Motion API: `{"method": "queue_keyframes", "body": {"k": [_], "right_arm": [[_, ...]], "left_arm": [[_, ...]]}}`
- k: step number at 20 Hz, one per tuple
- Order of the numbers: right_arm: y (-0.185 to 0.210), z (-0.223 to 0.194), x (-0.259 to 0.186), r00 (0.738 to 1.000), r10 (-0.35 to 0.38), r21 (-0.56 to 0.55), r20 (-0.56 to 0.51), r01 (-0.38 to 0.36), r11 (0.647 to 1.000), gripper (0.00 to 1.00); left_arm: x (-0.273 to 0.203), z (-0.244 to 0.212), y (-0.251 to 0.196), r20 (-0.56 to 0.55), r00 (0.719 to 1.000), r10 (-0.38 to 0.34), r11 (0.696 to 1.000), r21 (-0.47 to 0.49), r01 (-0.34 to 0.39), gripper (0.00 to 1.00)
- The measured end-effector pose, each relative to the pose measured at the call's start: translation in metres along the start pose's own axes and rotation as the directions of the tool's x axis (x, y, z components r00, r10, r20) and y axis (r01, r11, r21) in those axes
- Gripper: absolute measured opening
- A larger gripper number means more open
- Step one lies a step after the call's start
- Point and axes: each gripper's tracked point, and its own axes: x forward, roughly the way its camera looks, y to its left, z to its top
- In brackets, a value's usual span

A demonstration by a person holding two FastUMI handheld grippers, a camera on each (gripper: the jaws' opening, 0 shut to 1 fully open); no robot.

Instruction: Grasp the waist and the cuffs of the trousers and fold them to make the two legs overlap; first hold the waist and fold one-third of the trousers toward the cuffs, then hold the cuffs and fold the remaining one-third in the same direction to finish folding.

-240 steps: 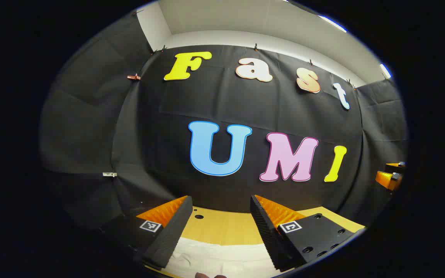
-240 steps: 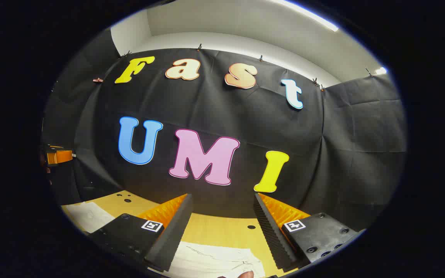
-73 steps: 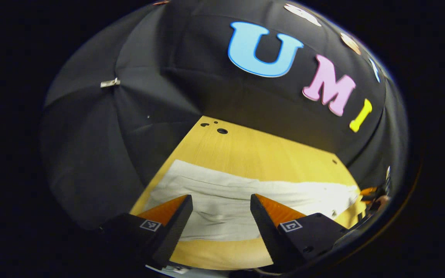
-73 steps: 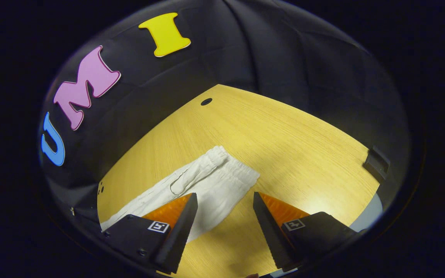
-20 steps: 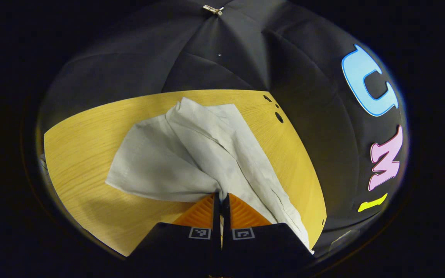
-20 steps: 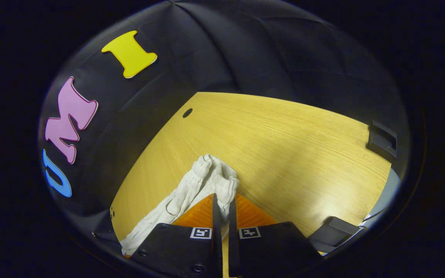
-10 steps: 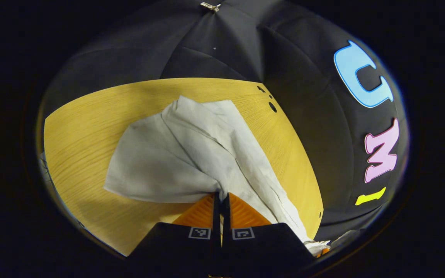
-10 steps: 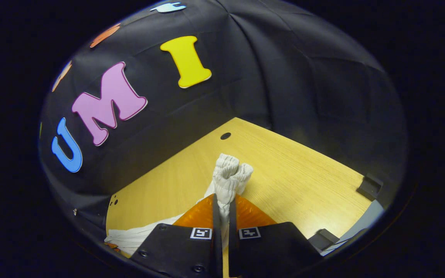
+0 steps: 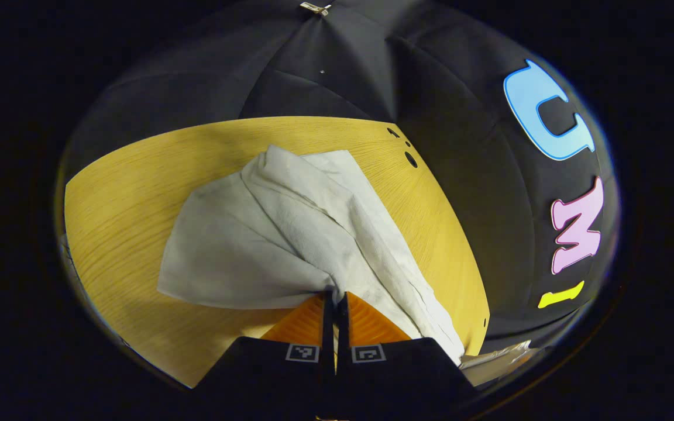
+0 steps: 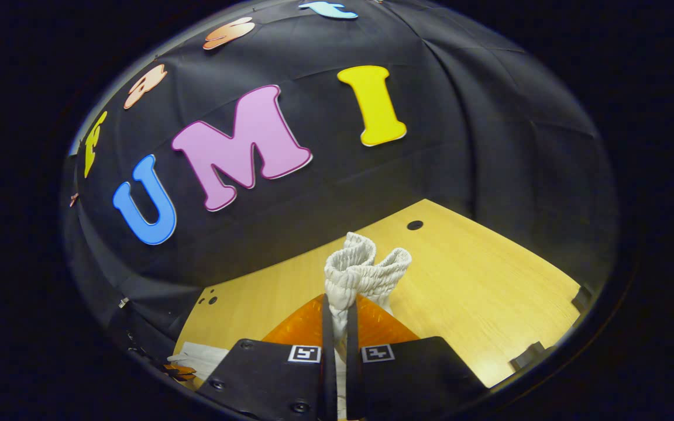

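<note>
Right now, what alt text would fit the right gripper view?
The right gripper is shut on the gathered elastic waist of white trousers, lifting it above a yellow wooden table.

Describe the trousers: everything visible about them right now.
The trousers are off-white, of a thin woven-looking fabric, creased and partly lifted off the yellow wooden table. The left gripper pinches a plain hemmed end, with two layers fanning out from the pinch and resting on the table. The right gripper pinches the gathered elastic waistband, which bunches up in two ribbed lobes above the fingers.
</note>
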Motion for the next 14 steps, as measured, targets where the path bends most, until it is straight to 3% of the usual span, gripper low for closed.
{"method": "queue_keyframes", "body": {"k": [8,14], "right_arm": [[0.1,-0.054,0.018,0.985,0.138,-0.095,-0.104,-0.148,0.984,0.11],[0.167,-0.126,0.029,0.943,0.222,-0.183,-0.247,-0.27,0.945,0.11]], "left_arm": [[0.003,0.004,-0.001,-0.008,1.0,-0.016,1.0,0.017,0.016,0.06],[0.004,0.004,-0.001,-0.007,1.0,-0.027,1.0,0.007,0.027,0.06]]}}
